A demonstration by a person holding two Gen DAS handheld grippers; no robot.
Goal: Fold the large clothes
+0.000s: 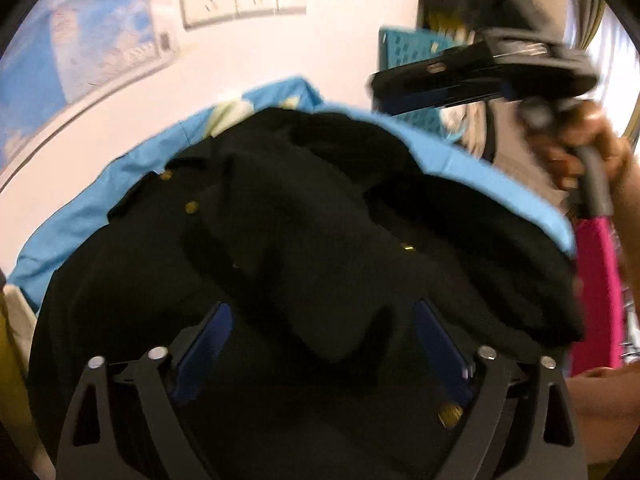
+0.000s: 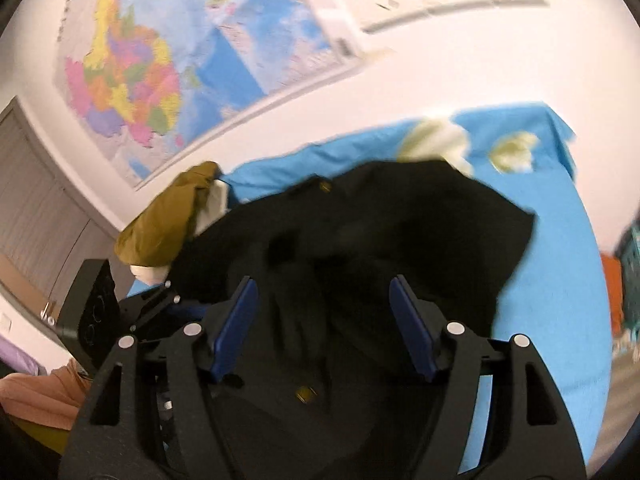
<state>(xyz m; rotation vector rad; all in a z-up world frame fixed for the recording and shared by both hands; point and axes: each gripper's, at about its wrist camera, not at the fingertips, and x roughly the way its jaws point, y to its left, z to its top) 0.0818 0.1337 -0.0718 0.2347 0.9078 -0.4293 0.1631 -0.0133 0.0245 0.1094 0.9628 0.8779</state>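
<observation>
Folding is at an early stage: the black garment [image 1: 304, 240] lies bunched and creased on the blue sheet [image 2: 560, 280] covering the table, with no clean fold visible. The left gripper [image 1: 322, 344] and right gripper [image 2: 324, 320] both stand wide above the cloth, gripping nothing. The fabric looks thick, matte and soft (brass-coloured buttons [image 1: 192, 207] suggest a coat). Spreading and folding remain.

A coat [image 1: 304, 240] lies on the sheet [image 1: 100, 200], before the wall [image 1: 280, 52].

Rumpled black coat [image 1: 304, 240] on blue sheet [image 1: 80, 216]
</observation>
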